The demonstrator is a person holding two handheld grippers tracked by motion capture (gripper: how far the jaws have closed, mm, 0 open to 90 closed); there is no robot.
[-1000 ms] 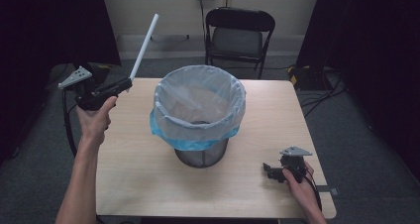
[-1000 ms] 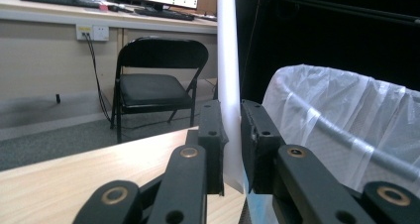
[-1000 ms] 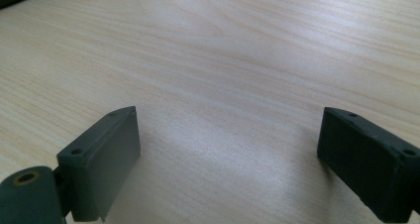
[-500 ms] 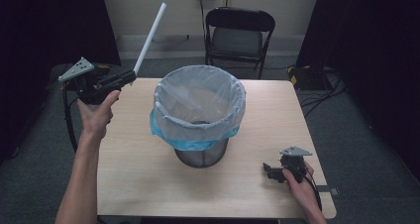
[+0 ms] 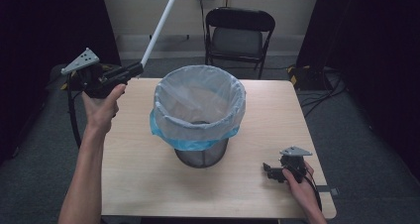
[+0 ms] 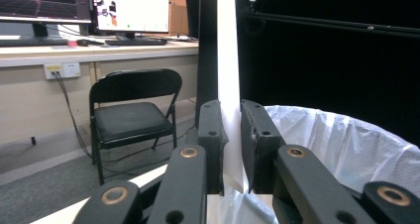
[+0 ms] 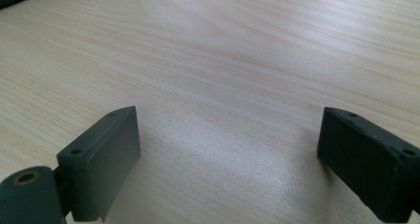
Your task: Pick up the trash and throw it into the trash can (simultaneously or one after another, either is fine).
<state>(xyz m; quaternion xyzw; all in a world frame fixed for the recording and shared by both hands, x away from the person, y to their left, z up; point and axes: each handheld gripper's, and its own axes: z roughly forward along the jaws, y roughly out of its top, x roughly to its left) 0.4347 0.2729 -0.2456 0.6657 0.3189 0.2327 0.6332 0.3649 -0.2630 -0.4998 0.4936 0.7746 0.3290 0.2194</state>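
Higher now than a second ago, my left gripper (image 5: 132, 69) has lifted the white tube (image 5: 159, 27) off toward the table's far left corner, tilting it steeper. From the high view, the tube's long axis slants up and away to the right, its free end above the floor short of the folding chair (image 5: 239, 33); the lined wastebasket (image 5: 198, 115) stands at mid-table, to the right of the gripper and below the tube's height. My left hand is the nearer one to the basket's mouth; the raised rim of the white liner is what the tube would have to clear. My right gripper (image 5: 271, 170) rests near the table's (image 5: 133, 174) front right corner, well apart.

Left gripper view: jaws clamped on the tube (image 6: 229, 60), which rises straight between them, the basket liner (image 6: 341, 144) just beyond to the right.

Right gripper view: jaws spread wide over bare tabletop (image 7: 223, 60), nothing between them.
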